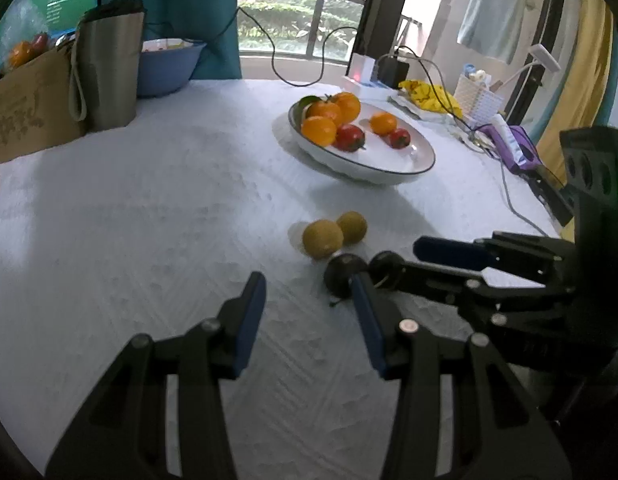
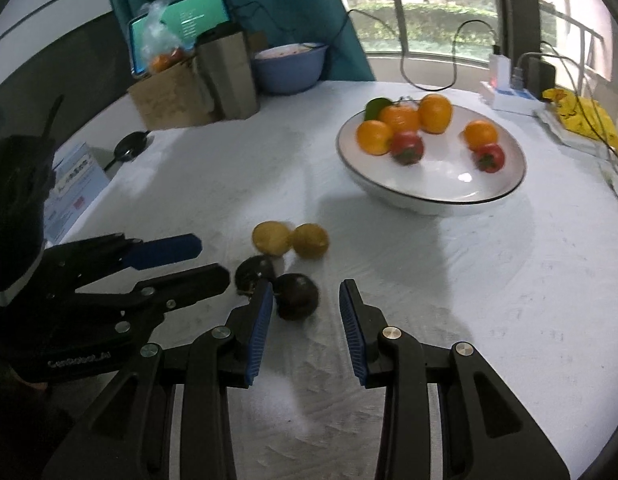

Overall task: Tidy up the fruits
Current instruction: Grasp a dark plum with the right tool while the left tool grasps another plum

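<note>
A white bowl (image 1: 413,162) (image 2: 505,176) on the white table holds several oranges (image 2: 435,112) and two red fruits (image 2: 407,147). Two yellow-brown fruits (image 1: 323,238) (image 2: 311,240) lie on the cloth in front of it. Two dark purple fruits (image 1: 341,272) (image 2: 297,294) lie just nearer. My left gripper (image 1: 309,312) is open and empty, its right finger beside one dark fruit. My right gripper (image 2: 307,308) is open, and the near dark fruit sits just ahead of its left finger. Each gripper shows in the other's view, the right one (image 1: 405,258) and the left one (image 2: 213,260).
A steel tumbler (image 1: 109,68), a blue basin (image 1: 165,66), a cardboard box with bagged fruit (image 1: 25,104) and a screen stand at the back left. Cables, a power strip (image 2: 505,94), a yellow bag (image 2: 577,114) and a white basket (image 1: 477,100) crowd the right edge.
</note>
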`<state>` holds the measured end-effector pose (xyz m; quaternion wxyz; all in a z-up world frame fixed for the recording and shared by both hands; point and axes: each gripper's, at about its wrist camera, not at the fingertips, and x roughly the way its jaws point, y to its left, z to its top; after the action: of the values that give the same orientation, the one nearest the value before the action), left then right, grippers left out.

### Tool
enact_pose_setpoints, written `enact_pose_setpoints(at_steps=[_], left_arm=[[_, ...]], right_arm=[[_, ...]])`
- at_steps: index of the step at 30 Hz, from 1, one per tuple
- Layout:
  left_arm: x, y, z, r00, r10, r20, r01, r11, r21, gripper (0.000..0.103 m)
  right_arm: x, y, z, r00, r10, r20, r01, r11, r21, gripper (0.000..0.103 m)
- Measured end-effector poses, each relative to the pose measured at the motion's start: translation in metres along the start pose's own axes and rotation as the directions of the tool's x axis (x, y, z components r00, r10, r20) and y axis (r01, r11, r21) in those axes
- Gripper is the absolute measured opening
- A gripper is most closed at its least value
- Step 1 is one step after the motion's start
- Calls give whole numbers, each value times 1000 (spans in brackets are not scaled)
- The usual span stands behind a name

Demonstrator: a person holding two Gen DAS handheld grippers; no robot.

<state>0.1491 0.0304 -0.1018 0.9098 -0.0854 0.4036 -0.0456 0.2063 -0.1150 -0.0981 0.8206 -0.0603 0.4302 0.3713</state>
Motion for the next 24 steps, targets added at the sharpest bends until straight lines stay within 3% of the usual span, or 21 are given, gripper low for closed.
enact_pose_setpoints(at_steps=[13, 16, 24], left_arm=[[1, 3, -2, 1000, 15, -15, -15, 1000, 7, 47], [1, -1, 0, 1000, 8, -16, -7, 1000, 19, 47], [3, -7, 3, 1000, 5, -18, -4, 999, 31, 47]], right_arm=[[15, 3, -3, 998, 22, -53, -25, 999, -43, 37], [14, 3, -3, 998, 24, -50, -26, 999, -46, 28], [8, -1, -3, 999, 28, -30, -29, 999, -43, 27]])
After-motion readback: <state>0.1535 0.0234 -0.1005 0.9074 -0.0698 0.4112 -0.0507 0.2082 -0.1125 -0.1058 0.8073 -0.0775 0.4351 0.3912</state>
